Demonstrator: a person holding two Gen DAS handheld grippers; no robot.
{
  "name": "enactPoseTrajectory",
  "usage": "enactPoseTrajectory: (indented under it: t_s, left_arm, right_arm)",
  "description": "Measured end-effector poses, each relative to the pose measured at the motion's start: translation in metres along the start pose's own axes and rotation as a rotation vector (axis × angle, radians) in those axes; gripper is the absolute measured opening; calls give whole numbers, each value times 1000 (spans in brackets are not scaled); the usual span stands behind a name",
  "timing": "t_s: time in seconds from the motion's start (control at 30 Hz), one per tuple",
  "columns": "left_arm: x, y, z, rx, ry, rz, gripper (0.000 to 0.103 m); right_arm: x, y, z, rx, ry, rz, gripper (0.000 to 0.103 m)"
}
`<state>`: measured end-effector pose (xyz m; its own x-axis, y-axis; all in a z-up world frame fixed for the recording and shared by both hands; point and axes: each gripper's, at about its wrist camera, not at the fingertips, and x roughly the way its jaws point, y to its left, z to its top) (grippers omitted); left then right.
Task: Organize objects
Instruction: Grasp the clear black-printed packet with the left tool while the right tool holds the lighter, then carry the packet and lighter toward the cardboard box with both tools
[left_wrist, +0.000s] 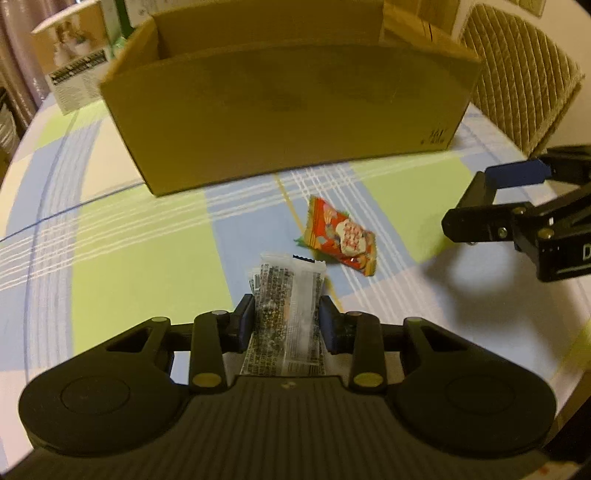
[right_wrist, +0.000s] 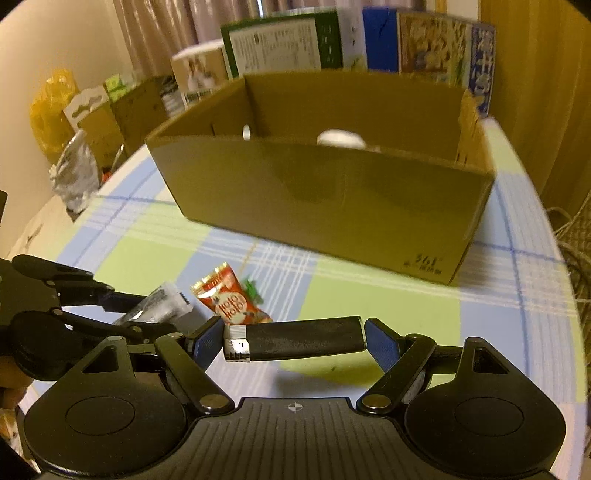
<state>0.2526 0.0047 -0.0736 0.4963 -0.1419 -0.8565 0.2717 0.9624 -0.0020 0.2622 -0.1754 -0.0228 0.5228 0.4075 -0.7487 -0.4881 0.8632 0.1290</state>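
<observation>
- Gripping a clear printed packet (left_wrist: 286, 314), the left gripper (left_wrist: 286, 317) is seen with its blue pads pressed against the packet's two sides, above the checked tablecloth (left_wrist: 147, 240).
- A black cylindrical object (right_wrist: 295, 341) with a silver band at its left end is clamped lengthwise between the fingers of the right gripper (right_wrist: 295, 341).
- A red snack packet (left_wrist: 341, 236) is left lying on the cloth just ahead of the left gripper, between both grippers and the open cardboard box (right_wrist: 332, 192).
- Something white (right_wrist: 340, 138) is partly seen inside the box.
</observation>
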Motion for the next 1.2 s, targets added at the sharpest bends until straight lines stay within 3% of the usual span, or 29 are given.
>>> enactPoseTrajectory:
  t_s: [0.23,0.37,1.2]
  left_arm:
    - [-53,1,4,-41,-100,5,31]
    - [-66,-3,2,-53,-117,9,31]
    - [-72,-23,2,-25,-130,-1,31]
  right_arm:
    - [-28,-8,-3,37,-49,-45,79]
    - [-44,-13,-5,76,-71,-52,79]
    - [-40,5,-6,56,-52,-41,79]
